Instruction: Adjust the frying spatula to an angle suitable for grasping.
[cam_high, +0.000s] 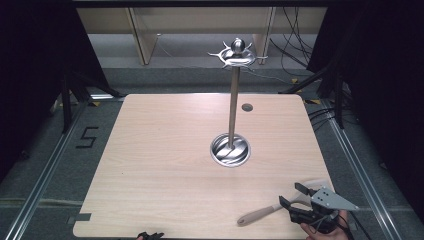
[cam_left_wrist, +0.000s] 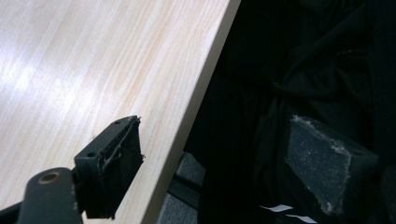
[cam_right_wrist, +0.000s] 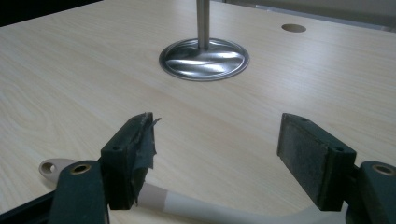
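Right gripper (cam_high: 295, 196) fingers spread over the beige spatula (cam_high: 265, 213), near the steel hook stand (cam_high: 231, 149); left gripper (cam_left_wrist: 210, 163) fingers spread; floor marking "5" (cam_high: 88, 137).

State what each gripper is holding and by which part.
Nothing is held. The right gripper is open above the spatula, its jaws astride the handle without closing. The left gripper is open at the table edge.

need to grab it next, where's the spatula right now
In the high view the spatula lies on the table's near right corner, under the open right tongs.
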